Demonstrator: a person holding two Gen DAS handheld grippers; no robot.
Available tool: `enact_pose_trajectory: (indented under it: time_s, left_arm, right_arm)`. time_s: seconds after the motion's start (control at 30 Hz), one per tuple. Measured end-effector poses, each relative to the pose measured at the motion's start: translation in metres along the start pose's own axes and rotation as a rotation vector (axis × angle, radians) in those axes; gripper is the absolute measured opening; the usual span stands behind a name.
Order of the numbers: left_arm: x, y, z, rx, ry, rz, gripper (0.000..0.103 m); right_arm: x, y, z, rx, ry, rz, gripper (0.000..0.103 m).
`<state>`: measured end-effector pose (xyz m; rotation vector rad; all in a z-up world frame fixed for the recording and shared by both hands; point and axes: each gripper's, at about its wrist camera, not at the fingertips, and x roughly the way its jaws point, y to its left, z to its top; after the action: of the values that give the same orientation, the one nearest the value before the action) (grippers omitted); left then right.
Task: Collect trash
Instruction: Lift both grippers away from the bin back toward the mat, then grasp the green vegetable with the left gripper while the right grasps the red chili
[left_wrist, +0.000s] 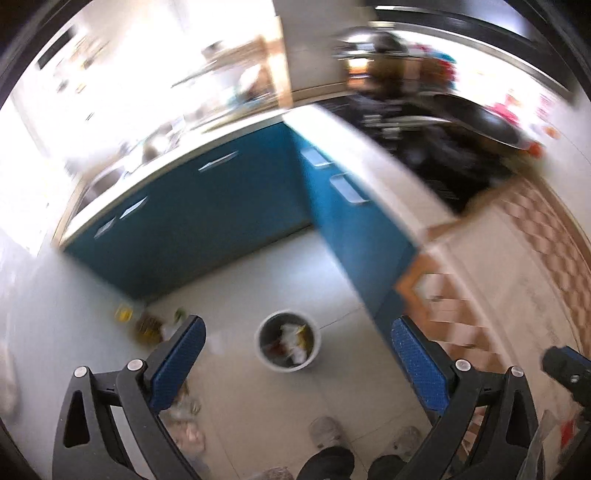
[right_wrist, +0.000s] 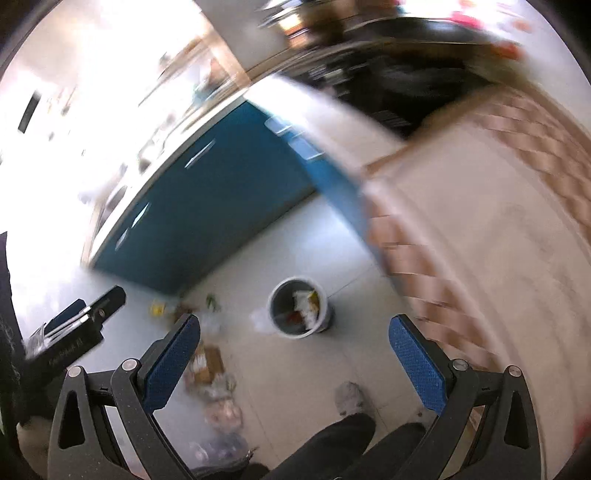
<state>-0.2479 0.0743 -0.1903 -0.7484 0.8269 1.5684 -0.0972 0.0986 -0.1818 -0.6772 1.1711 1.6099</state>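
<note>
Blue kitchen cabinets (left_wrist: 207, 221) frame pale floor; left tongs (left_wrist: 295, 363) hang spread and empty above the trash bin (left_wrist: 289, 340), wrappers (left_wrist: 147, 325) scattered leftward. From the right, right tongs (right_wrist: 293, 356) likewise gape empty, bin centred, probably scouting litter (right_wrist: 210, 363).

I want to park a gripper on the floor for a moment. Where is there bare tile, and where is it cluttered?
Bare tile lies between the round grey trash bin and the blue cabinets, and between the bin and the person's grey slippers. Crowded: wrappers and scraps at the cabinet corner, and crumpled packaging left of the feet.
</note>
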Motion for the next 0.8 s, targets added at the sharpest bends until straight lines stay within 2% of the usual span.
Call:
enact_pose_trajectory:
  time_s: [0.17,0.23,0.33,0.37,0.43,0.5,0.53,0.63,0.7,0.77,0.8]
  left_arm:
    - [-0.017,-0.154,-0.007,0.226,0.041,-0.138,0.103]
    - [-0.022,-0.224,-0.018,0.316,0.073,-0.224,0.103]
    - [-0.024,-0.342,-0.048,0.505,0.152,-0.356,0.102]
    - [-0.025,-0.371,-0.057,0.553,0.167,-0.38,0.102]
    - [-0.023,-0.431,-0.079,0.657,0.206,-0.432,0.099]
    - [-0.017,-0.48,-0.1,0.734,0.255,-0.466,0.087]
    - [-0.014,-0.496,-0.11,0.754,0.281,-0.479,0.08]
    - [-0.003,-0.538,-0.134,0.798,0.35,-0.503,0.077]
    - [0.004,-0.557,-0.146,0.815,0.375,-0.501,0.064]
    - [0.011,-0.569,-0.152,0.824,0.402,-0.496,0.039]
    - [0.015,-0.573,-0.153,0.826,0.409,-0.489,0.031]
  right_arm:
    - [-0.1,-0.15,-0.035,0.268,-0.114,-0.117,0.103]
    - [-0.133,-0.219,-0.059,0.4,-0.144,-0.199,0.103]
    - [-0.174,-0.313,-0.1,0.596,-0.177,-0.287,0.103]
    - [-0.186,-0.338,-0.112,0.646,-0.192,-0.307,0.1]
    - [-0.204,-0.383,-0.135,0.723,-0.22,-0.342,0.087]
    - [-0.221,-0.426,-0.157,0.791,-0.226,-0.382,0.072]
    - [-0.222,-0.443,-0.165,0.815,-0.227,-0.39,0.071]
    - [-0.231,-0.48,-0.187,0.861,-0.223,-0.419,0.071]
    - [-0.234,-0.499,-0.198,0.885,-0.217,-0.416,0.071]
    - [-0.235,-0.508,-0.208,0.898,-0.214,-0.416,0.071]
    - [-0.236,-0.513,-0.211,0.903,-0.21,-0.413,0.071]
